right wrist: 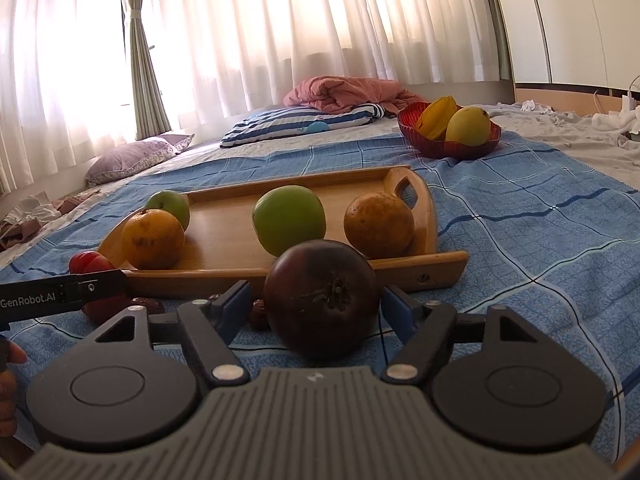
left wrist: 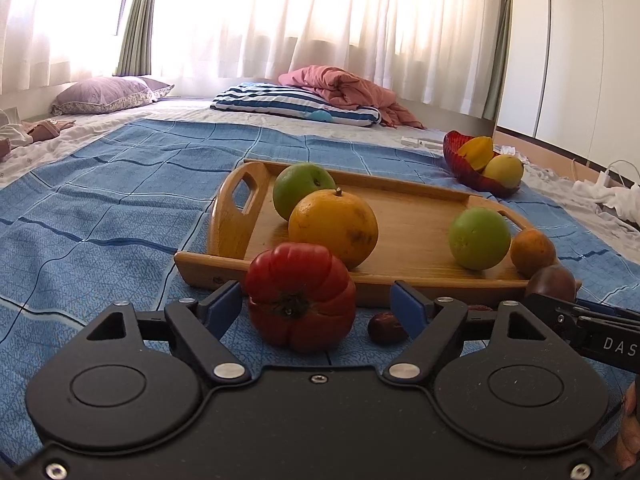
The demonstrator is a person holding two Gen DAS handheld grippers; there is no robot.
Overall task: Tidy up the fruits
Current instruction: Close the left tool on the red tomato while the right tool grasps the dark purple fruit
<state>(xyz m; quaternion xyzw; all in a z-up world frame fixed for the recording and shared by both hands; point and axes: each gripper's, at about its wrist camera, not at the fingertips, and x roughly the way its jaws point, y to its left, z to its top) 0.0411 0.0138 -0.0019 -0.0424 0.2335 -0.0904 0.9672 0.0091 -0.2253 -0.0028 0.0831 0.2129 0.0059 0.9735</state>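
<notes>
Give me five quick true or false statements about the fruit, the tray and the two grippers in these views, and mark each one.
1. The red tomato sits between the open fingers of the left gripper. True.
2. The wooden tray holds four fruits. True.
3. The red bowl is empty. False: it holds two yellow fruits.
4. The right gripper is shut on the dark purple fruit. False: its fingers are open around it.
5. The tomato lies on the tray. False: it is on the blue cloth.
</notes>
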